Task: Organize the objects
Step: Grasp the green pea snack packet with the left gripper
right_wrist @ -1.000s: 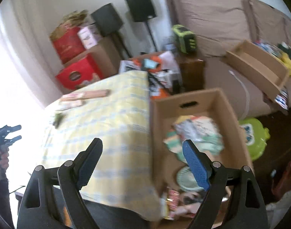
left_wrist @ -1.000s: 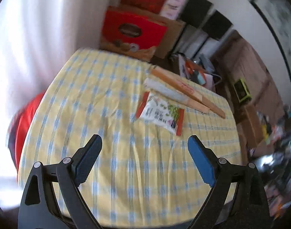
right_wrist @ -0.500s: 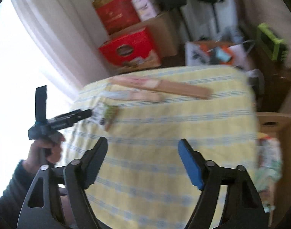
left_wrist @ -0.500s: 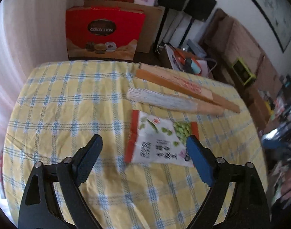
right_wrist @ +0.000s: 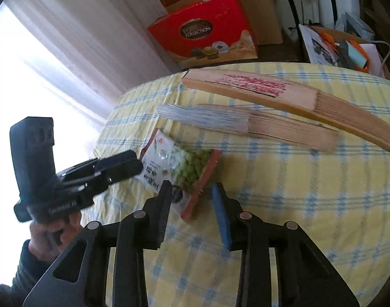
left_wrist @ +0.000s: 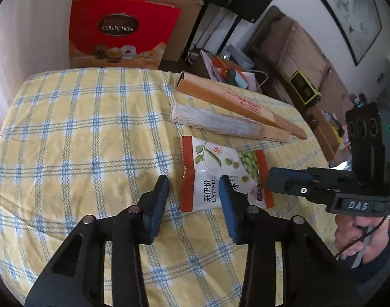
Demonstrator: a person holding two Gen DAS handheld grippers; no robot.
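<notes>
Flat, white pea snack packet, orange-edged.

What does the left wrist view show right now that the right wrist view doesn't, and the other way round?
Only the left wrist view: the right gripper at the snack packet's right edge, a framed picture and a green device.

Only the right wrist view: the left gripper at the packet's left side, and the bright curtain.

Both: the snack packet, two folded fans and the red box. Both jaws have just been closing; neither visibly clamps the packet.
</notes>
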